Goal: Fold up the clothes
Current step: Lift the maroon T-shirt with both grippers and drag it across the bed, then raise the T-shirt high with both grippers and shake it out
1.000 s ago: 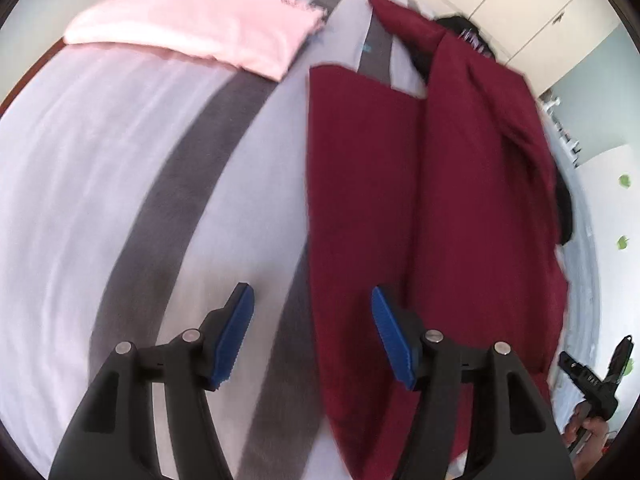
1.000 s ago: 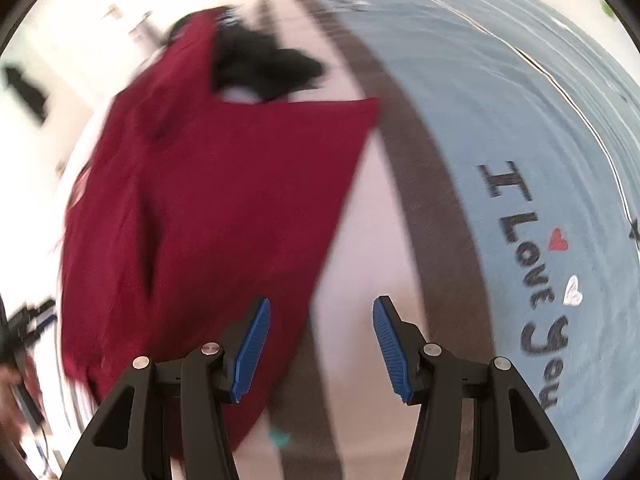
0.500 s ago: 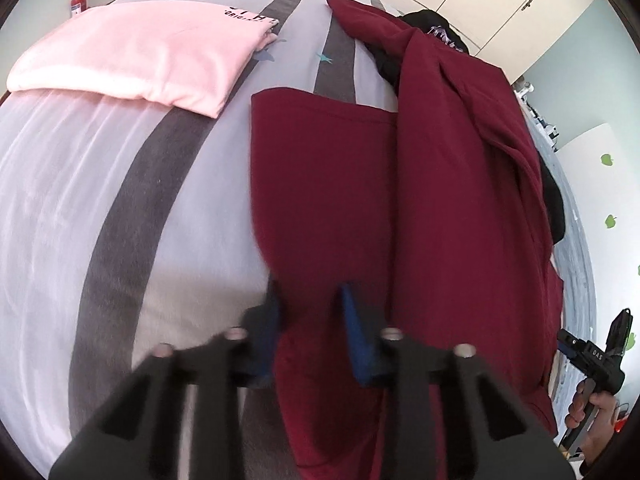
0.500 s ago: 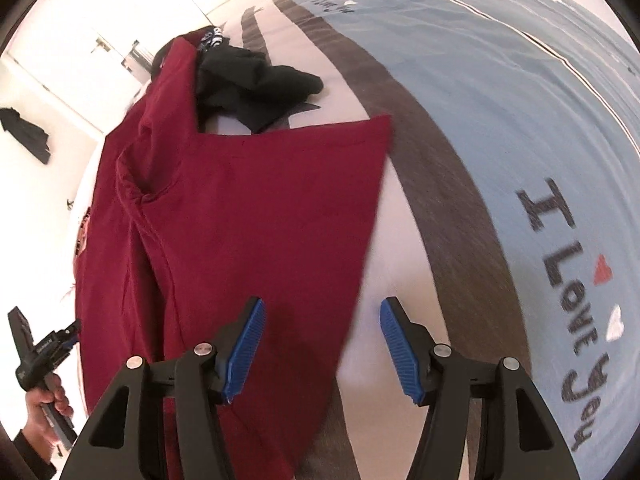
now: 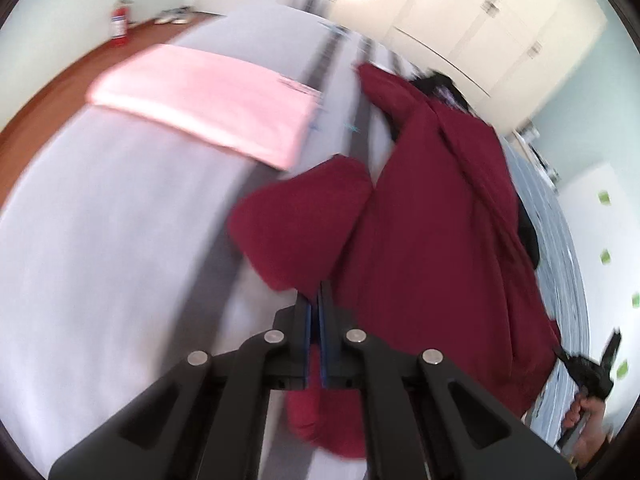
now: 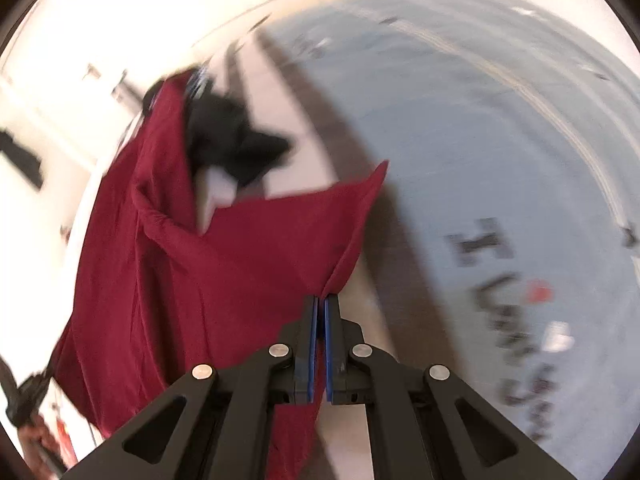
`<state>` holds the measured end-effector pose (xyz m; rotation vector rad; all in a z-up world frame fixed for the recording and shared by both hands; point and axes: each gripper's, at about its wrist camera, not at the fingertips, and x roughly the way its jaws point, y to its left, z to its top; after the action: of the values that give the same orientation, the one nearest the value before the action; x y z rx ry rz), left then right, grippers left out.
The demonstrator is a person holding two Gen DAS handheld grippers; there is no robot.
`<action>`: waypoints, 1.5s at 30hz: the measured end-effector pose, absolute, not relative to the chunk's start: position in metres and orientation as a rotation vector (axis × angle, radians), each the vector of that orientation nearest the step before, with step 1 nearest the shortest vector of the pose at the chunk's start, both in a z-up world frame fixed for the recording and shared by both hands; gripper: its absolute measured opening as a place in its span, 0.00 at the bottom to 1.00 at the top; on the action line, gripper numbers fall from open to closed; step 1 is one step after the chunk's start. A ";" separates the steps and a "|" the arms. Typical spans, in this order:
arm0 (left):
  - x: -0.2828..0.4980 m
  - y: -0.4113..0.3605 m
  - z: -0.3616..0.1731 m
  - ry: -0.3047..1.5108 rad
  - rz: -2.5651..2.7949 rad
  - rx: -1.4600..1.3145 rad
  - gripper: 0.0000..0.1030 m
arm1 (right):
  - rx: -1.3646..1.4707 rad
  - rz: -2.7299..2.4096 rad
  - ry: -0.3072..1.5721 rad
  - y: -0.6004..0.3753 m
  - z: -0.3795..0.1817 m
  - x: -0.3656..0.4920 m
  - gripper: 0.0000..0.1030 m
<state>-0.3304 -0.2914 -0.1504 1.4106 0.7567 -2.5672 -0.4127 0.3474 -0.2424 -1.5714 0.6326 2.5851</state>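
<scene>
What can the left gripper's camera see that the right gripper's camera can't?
Only the left wrist view shows the folded pink garment on the bed, a red fire extinguisher on the wooden floor, and white wardrobe doors.

Only the right wrist view shows the blue bedding with "I Love You" lettering.

Both show the dark red garment and a black garment beyond it. The left gripper and the right gripper are each shut on the red cloth's edge.
</scene>
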 end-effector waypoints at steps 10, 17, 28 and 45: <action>-0.297 -0.284 -0.174 0.769 -2.409 1.460 0.03 | -1.602 2.408 0.607 0.406 -0.260 -0.374 0.03; -0.269 -0.276 -0.193 0.772 -2.293 1.460 0.36 | -1.657 2.396 0.638 0.388 -0.276 -0.365 0.22; -0.272 -0.221 -0.241 0.975 -2.312 1.660 0.38 | -1.847 2.394 0.858 0.331 -0.293 -0.291 0.31; -0.282 -0.217 -0.241 0.860 -2.532 1.545 0.03 | -1.714 2.469 0.946 0.324 -0.316 -0.302 0.03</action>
<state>-0.2820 -0.2174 -0.2412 1.5450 0.8602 -2.5320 -0.3020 0.3244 -0.3158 -1.7138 0.9463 2.4689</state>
